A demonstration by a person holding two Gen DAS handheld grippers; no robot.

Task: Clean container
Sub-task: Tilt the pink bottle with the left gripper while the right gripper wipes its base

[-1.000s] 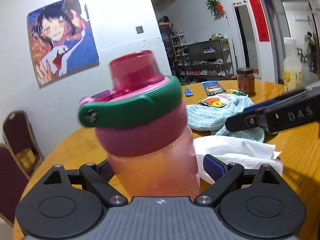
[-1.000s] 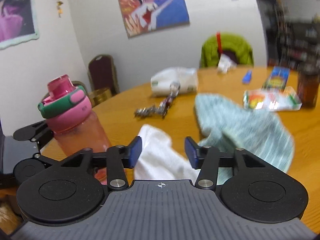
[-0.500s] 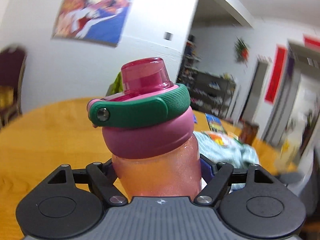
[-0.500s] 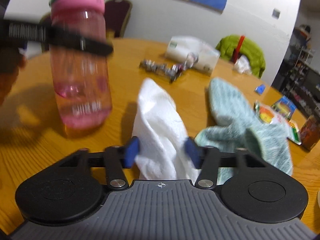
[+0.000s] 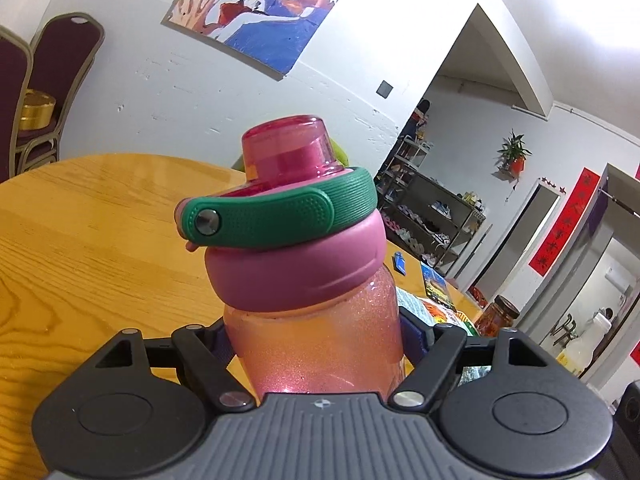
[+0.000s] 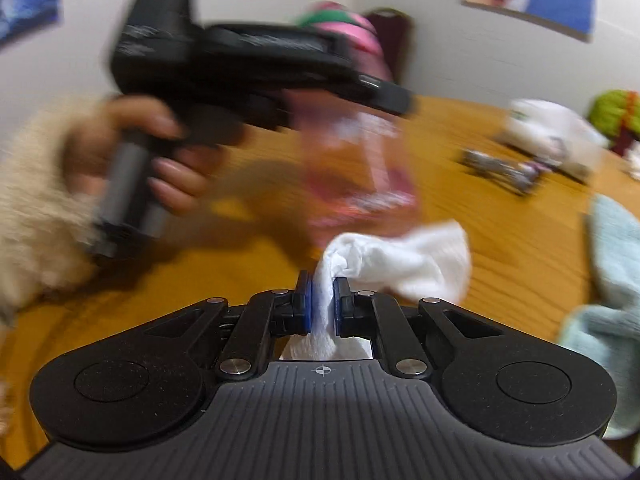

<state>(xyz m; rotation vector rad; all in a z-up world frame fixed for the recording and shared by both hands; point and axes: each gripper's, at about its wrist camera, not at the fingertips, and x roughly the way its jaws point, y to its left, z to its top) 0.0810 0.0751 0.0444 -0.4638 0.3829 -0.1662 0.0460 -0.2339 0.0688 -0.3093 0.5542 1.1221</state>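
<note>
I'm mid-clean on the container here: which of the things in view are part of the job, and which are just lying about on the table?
In the job:
- pink bottle, held in the left gripper
- white cloth, pinched in the right gripper

Lying about:
- light blue towel
- jar
- snack packets
- metal bits, blurred

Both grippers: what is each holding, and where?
Left gripper clamps the pink bottle around its body. Right gripper pinches the white cloth at one bunched end.

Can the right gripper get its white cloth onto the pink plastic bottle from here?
Probably yes. The right gripper is pinched on the white cloth, and the pink plastic bottle, gripped by the left gripper, hangs just beyond with nothing between.
</note>
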